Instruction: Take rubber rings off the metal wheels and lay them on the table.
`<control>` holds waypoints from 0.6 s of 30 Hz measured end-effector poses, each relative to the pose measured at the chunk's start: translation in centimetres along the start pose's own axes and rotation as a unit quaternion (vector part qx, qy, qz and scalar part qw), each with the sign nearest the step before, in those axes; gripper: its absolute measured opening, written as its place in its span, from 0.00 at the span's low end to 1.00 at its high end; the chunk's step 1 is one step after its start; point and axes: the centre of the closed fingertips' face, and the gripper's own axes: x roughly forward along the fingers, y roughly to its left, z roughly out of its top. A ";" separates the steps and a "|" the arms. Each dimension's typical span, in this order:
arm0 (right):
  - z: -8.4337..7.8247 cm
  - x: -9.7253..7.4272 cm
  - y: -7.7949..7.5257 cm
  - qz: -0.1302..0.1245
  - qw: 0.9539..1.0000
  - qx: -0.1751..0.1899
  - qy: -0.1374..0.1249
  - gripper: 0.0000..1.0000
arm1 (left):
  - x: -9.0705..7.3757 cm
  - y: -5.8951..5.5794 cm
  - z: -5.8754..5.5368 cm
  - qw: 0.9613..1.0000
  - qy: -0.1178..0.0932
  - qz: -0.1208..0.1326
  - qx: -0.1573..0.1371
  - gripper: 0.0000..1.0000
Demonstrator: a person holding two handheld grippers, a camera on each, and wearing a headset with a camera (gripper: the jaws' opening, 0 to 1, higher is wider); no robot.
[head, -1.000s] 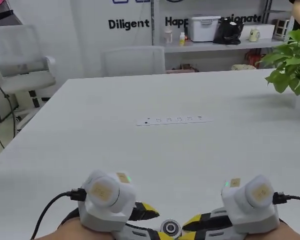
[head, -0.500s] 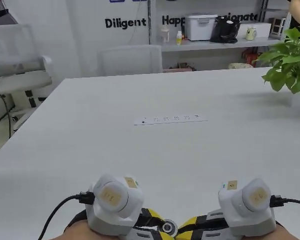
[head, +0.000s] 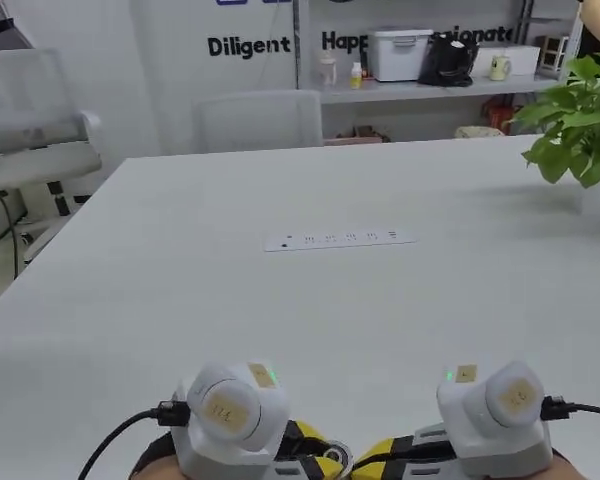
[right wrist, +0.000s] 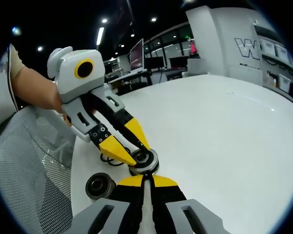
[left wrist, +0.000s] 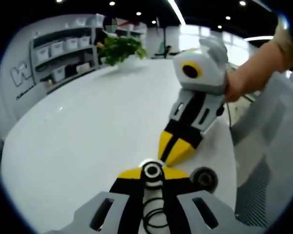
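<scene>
Clamping the metal wheel, left gripper; right gripper, jaws together, just beside it.

One metal wheel is clamped in the left gripper; a second wheel is laid flat beside it, black rubber rings nearby.

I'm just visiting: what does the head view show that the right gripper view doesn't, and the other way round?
Head view: a power strip in the middle of the table and a leafy plant at the right. Right gripper view: a second wheel lying near the table's edge, and computer screens far behind. Shared: the white table, and the left gripper and right gripper meeting tip to tip at a metal wheel.
</scene>
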 end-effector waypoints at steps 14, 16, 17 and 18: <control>0.1 -0.2 -0.4 -0.002 0.994 0.105 -0.022 0.00 | 0.1 0.2 0.0 1.000 -0.007 0.014 -0.004 0.14; 0.1 -0.3 -0.5 -0.001 0.993 0.119 -0.025 0.00 | 0.1 0.2 0.0 1.000 -0.007 0.016 -0.001 0.13; 0.1 -0.3 -0.5 0.000 0.991 0.130 -0.028 0.00 | 0.1 0.2 0.0 1.000 -0.007 0.016 -0.001 0.13; 0.1 -0.4 -0.5 0.000 0.990 0.134 -0.029 0.00 | 0.1 0.2 0.0 1.000 -0.007 0.016 0.000 0.13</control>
